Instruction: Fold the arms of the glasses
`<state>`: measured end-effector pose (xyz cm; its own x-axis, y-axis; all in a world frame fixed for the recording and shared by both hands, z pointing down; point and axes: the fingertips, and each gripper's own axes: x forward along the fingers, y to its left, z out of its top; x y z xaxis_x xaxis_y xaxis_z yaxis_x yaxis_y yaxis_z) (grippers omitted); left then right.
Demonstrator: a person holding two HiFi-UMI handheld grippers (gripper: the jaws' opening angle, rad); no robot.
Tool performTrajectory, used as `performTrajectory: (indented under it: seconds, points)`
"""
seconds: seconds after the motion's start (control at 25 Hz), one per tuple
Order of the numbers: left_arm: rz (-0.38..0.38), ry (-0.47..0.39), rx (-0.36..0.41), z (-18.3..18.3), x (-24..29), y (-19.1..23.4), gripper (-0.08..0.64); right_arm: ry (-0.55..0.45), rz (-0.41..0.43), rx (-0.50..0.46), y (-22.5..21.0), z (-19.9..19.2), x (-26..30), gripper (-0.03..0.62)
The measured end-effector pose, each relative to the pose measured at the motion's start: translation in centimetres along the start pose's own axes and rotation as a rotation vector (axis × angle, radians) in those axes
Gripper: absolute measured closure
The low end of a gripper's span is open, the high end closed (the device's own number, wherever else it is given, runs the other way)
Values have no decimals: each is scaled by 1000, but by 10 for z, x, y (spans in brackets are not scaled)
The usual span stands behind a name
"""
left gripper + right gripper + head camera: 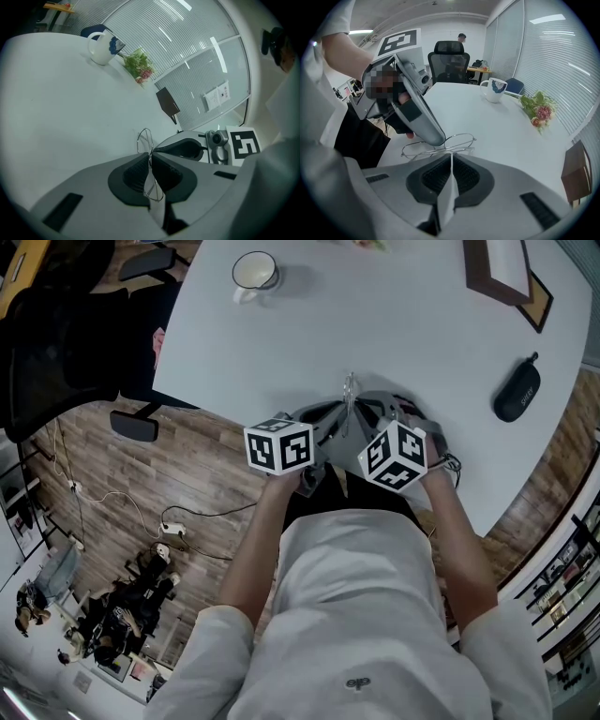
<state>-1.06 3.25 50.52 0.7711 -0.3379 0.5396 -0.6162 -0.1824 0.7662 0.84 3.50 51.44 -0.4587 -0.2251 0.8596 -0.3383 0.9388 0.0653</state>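
Note:
Thin wire-rimmed glasses [350, 390] are held just over the near edge of the white table [375, 324]. My left gripper [151, 153] is shut on the frame, one lens rim [145, 139] sticking out past the tips and a wire loop lying between the pads. My right gripper [451, 153] is shut at its tips on the thin wire of the glasses [440, 143] from the other side. In the head view both grippers meet tip to tip under the glasses, the left gripper [330, 420] on the left and the right gripper [371, 416] on the right.
A white mug [254, 272] stands at the far left of the table, a dark picture frame [506, 273] at the far right, and a black case [517, 392] by the right edge. Flowers [139, 65] lie beyond the mug. A black office chair [56, 343] is off the table's left.

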Motion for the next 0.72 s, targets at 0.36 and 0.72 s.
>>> performTrajectory:
  seconds: [0.36, 0.72]
  points:
    - [-5, 56, 58, -3, 10, -15, 526, -4, -14, 58, -3, -12, -5, 572]
    - [-10, 111, 105, -12, 26, -32, 526, 4, -54, 114, -11, -38, -19, 574]
